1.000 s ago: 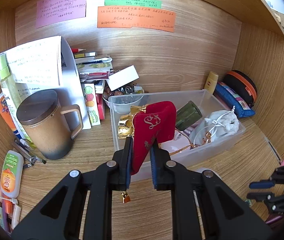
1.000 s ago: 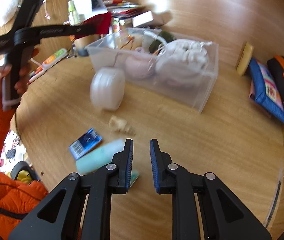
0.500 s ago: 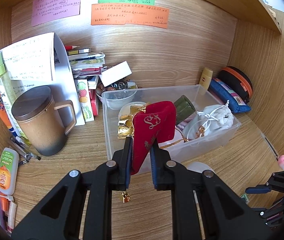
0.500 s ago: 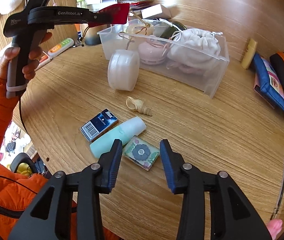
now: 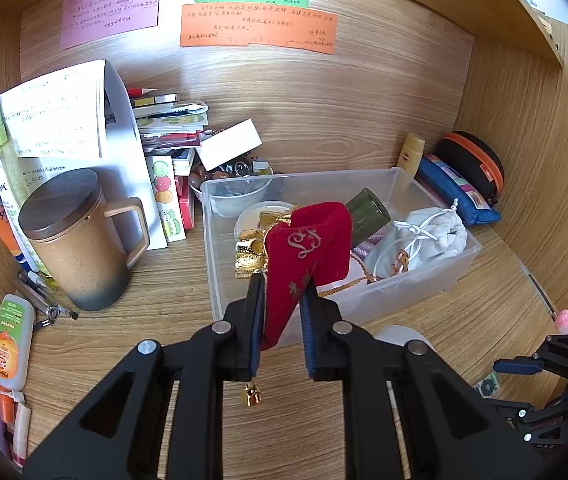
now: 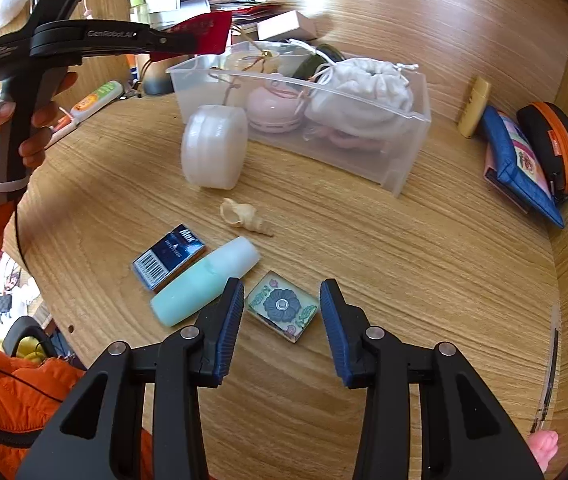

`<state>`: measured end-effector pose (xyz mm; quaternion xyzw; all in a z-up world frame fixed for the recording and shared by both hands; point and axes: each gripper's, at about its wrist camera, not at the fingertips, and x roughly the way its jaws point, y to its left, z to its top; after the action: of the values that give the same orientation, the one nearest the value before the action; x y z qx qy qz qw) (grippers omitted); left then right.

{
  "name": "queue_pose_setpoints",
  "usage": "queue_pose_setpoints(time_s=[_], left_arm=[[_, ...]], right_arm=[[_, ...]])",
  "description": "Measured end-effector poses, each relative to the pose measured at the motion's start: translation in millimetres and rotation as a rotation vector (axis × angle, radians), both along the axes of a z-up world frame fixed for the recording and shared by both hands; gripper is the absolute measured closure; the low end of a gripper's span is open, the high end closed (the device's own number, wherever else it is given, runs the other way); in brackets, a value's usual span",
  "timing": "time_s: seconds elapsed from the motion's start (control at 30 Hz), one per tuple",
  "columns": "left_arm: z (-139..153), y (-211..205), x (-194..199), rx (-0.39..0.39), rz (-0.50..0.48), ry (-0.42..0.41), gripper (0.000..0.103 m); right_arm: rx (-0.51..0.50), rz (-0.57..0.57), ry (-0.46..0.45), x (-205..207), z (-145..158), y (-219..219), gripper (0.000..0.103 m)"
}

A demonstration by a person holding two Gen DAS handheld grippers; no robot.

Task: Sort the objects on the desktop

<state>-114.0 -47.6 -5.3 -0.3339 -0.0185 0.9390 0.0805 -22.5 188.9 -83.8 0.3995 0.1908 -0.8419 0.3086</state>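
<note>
In the left wrist view the left gripper [image 5: 281,308] fills the bottom centre, its jaws clenched on a red pouch [image 5: 308,252] with silver embroidery and a gold trim. The pouch stands up from the jaws in the middle of the frame, in front of the near wall of a clear plastic box [image 5: 416,288]; a small gold charm [image 5: 251,395] dangles below the jaws. Inside the box, toward the right, lie a white drawstring bag [image 5: 428,236] and a dark green jar [image 5: 368,210]. A brown lidded mug [image 5: 80,240] stands at the left of the frame, well apart from the box, on the wooden tabletop [image 5: 156,292].

In the right wrist view the right gripper [image 6: 280,312] sits at the bottom centre with its jaws released and spread wide. Between them, on the tabletop, lies a small flowered tile [image 6: 283,306], touching neither jaw as far as the angle shows. Just left of it rests a pale green bottle [image 6: 204,280], with a blue card box [image 6: 168,256] beside that and a seashell [image 6: 242,216] a little higher. A white round case [image 6: 214,146] stands on edge against the front of the box. The left gripper with the pouch appears at the upper left, above the box's left end.
</note>
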Motion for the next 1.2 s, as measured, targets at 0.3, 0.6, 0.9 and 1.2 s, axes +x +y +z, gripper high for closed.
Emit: queue_pose_setpoints(time_s=[0.3, 0.6, 0.9, 1.2], left_arm=[[-2, 1, -2, -0.006, -0.001, -0.008, 0.088], [-8, 9, -10, -0.021, -0.018, -0.030, 0.088], [-12, 12, -21, -0.016, -0.020, -0.050, 0.088], [-16, 11, -33, -0.007, -0.028, -0.062, 0.087]], right_arm=[[0.001, -0.047, -0.021, -14, -8, 4, 0.065], [-0.025, -0.083, 0.101, -38, 37, 6, 0.065], [-0.098, -0.052, 0.226, -67, 89, -17, 0.065], [-0.138, 0.036, 0.209, -95, 92, -63, 0.065]])
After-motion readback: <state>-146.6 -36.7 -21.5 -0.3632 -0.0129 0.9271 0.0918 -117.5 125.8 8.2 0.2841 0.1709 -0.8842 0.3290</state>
